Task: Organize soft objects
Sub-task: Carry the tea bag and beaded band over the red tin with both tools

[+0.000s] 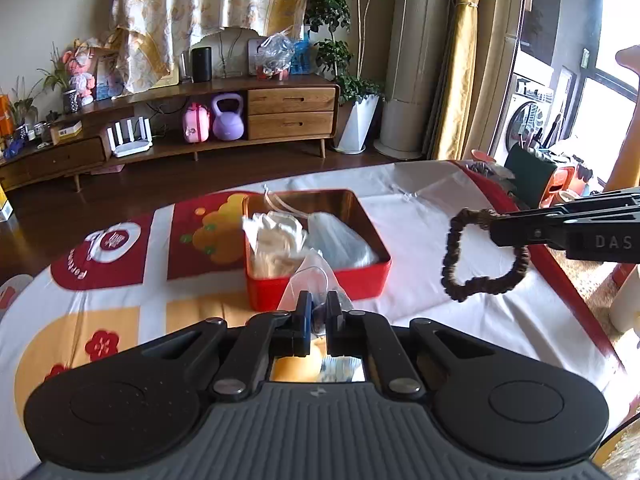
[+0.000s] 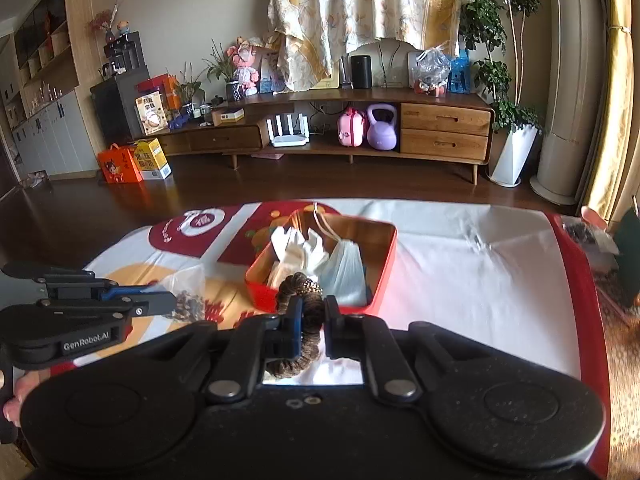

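Two clenched grippers: "GenRobot.AI" left gripper on perhaps a plastic bag, "DAS"-marked right gripper on scrunchie.

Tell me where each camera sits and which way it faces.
Left wrist: rides the left hand-held gripper, shut on a clear plastic bag, facing the red metal tin; right hand-held gripper intrudes.
Right wrist: rides the right hand-held gripper, shut on a brown fabric scrunchie; fingers show.
Both share the tin and wooden sideboard.
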`<act>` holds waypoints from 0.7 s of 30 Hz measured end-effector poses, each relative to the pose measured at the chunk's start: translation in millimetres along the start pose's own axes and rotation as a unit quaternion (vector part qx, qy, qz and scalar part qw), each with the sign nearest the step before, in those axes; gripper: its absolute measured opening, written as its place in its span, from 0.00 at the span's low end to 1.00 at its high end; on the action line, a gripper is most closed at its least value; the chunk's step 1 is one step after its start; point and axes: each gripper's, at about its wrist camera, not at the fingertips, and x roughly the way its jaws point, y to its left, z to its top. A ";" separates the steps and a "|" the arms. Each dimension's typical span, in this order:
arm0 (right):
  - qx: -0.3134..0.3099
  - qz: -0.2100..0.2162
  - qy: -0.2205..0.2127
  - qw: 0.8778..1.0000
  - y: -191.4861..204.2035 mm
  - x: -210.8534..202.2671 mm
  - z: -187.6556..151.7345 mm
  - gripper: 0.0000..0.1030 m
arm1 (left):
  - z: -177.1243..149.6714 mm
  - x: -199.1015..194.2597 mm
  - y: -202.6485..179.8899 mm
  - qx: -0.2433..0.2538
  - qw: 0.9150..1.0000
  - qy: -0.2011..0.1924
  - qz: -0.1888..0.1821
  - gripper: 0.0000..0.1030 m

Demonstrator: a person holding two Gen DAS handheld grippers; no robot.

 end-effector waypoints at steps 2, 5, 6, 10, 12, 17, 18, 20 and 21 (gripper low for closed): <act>-0.001 -0.001 -0.003 1.000 -3.1 6.7 9.2 0.09 | 9.5 6.8 -0.8 0.006 1.000 0.000 0.000 0.06; 0.000 -0.002 -0.006 1.000 -8.4 17.1 20.8 0.09 | 22.4 16.6 -3.2 0.021 1.000 -0.001 0.001 0.06; 0.001 -0.004 -0.006 1.000 -10.3 20.9 24.7 0.09 | 27.2 20.5 -3.3 0.022 1.000 -0.001 0.000 0.06; 0.008 -0.009 -0.010 1.000 -18.2 39.6 38.6 0.09 | 45.2 35.6 -3.3 0.025 1.000 -0.002 -0.001 0.06; 0.010 -0.011 -0.007 1.000 -21.1 51.0 44.0 0.09 | 53.6 45.3 -3.1 0.026 1.000 -0.002 0.003 0.06; 0.013 -0.018 0.001 1.000 -25.6 79.6 54.4 0.09 | 70.6 73.6 -0.8 0.028 1.000 -0.002 0.009 0.06; 0.014 -0.018 0.003 1.000 -26.7 85.4 56.3 0.09 | 72.8 80.0 0.3 0.027 1.000 -0.001 0.009 0.06; 0.021 -0.017 0.007 1.000 -28.9 96.7 58.7 0.09 | 77.0 93.6 2.4 0.025 1.000 0.003 0.010 0.06; 0.023 -0.017 0.009 1.000 -29.7 102.1 59.4 0.09 | 78.9 100.9 3.8 0.024 1.000 0.005 0.013 0.06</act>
